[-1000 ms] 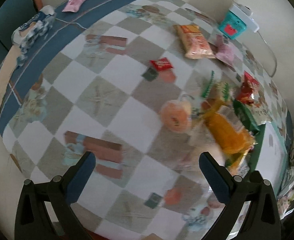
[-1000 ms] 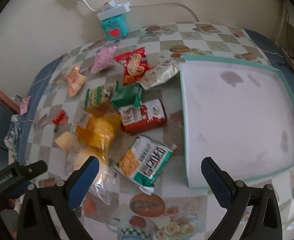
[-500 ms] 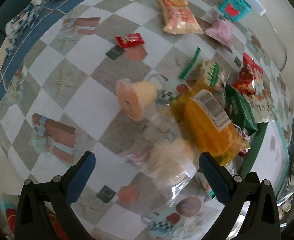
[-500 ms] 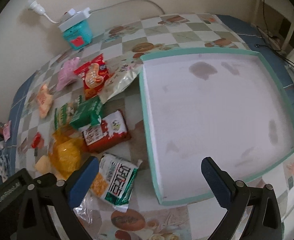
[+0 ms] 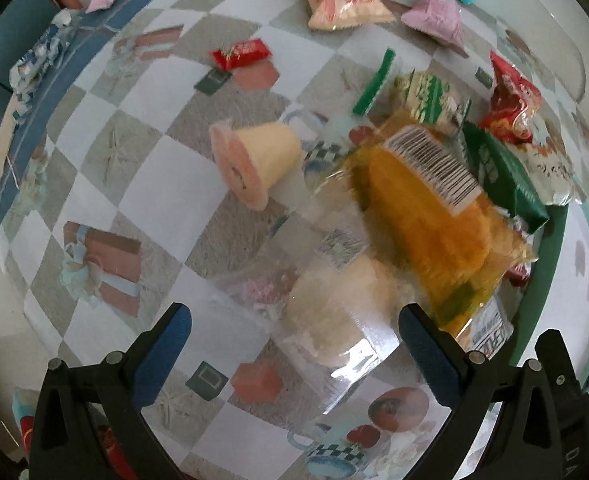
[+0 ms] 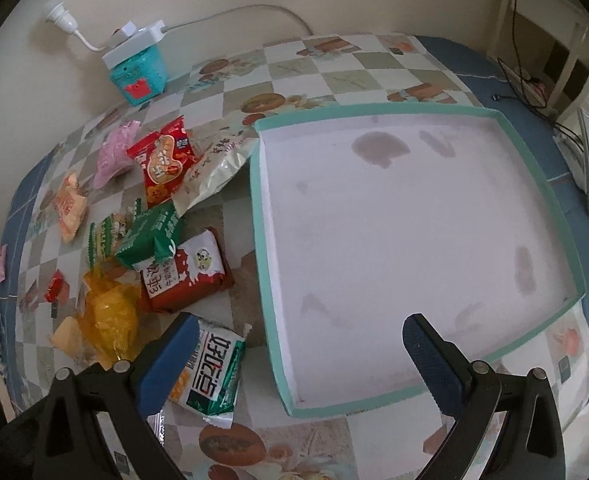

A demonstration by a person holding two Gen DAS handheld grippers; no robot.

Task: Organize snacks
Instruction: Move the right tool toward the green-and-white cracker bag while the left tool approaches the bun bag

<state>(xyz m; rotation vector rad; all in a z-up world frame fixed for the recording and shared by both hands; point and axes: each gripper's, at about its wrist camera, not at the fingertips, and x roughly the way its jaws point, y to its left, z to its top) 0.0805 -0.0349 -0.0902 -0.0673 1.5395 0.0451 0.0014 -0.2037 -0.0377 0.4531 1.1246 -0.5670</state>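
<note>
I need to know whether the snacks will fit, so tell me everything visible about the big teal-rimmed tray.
The shallow square tray with a teal rim looks like cardboard, with low upright walls and a pale white floor marked by several dull brownish stains. It holds nothing and lies flat on the checkered tablecloth, to the right of the snack pile. A silvery white snack bag reaches its far left corner. The open right gripper hovers over its near edge.

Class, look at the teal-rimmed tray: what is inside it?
No snacks lie inside the tray; only grey stains mark its white floor. The right gripper hides part of its near edge.
</note>
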